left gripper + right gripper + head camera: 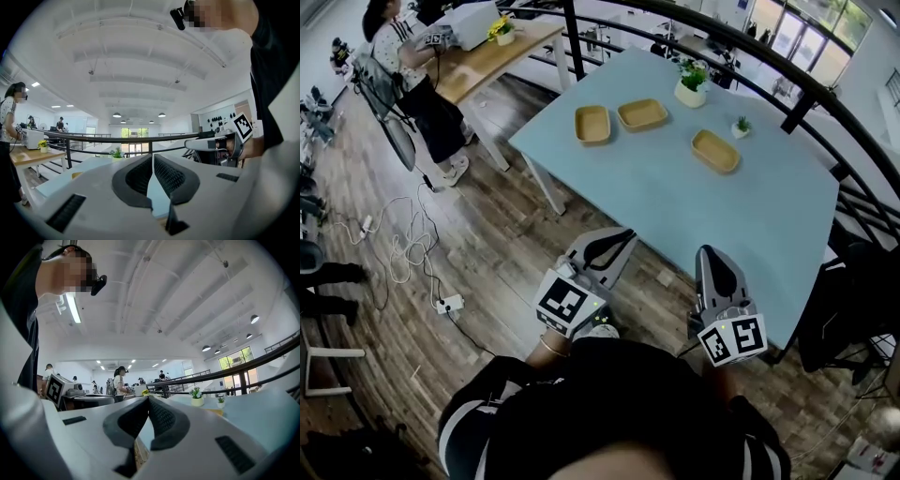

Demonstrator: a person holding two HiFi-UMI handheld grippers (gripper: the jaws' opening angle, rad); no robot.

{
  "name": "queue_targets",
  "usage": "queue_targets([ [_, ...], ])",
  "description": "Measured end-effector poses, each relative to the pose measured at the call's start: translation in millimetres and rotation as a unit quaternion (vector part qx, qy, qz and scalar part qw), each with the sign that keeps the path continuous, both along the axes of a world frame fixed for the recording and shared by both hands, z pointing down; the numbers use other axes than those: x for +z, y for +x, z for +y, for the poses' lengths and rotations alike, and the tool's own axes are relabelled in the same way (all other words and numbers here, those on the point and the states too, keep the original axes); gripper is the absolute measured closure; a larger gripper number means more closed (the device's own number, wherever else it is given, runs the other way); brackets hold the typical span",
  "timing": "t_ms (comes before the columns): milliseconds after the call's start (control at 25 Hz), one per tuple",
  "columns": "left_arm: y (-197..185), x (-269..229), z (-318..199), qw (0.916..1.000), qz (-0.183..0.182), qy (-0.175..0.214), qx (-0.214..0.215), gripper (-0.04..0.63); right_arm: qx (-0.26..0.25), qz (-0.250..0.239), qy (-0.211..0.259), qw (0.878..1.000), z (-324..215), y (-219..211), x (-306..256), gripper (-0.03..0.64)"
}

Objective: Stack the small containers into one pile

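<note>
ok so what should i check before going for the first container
1. Containers all apart, none stacked: left container, middle container, right container: ok.
2. Left gripper empty: ok, jaws together on nothing.
3. Right gripper empty: ok, same.
4. Jaws open for a grasp: not ok, both shut.
5. Grippers near the containers: not ok, both held back by the near edge of the table.
6. Small plant pot clear of right container: ok, apart.

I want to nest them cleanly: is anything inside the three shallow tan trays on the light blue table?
The left shallow tan tray, the middle tray and the right tray all show bare floors, nothing inside. The light blue table beneath each is covered.
</note>
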State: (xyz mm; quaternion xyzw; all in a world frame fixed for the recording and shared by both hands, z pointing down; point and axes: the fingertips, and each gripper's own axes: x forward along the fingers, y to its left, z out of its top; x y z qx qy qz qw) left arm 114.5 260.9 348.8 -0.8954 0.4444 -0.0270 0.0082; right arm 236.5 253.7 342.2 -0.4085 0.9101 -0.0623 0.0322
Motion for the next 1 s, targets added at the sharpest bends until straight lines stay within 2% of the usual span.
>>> queue_targets([
  [520, -90.8, 10.6, -64.8, 0.9999, 0.006, -0.013, 0.006, 0.574, 0.031, 0.011, -0.014, 0.999, -61.0, -75.7, 4.0, 0.612],
  [1000, -111.9, 25.5, -92.9, 0.9994, 0.002, -0.032, 0.014, 0.574, 0.053, 0.003, -0.042, 0.998, -94.3, -86.8, 16.8, 0.603],
])
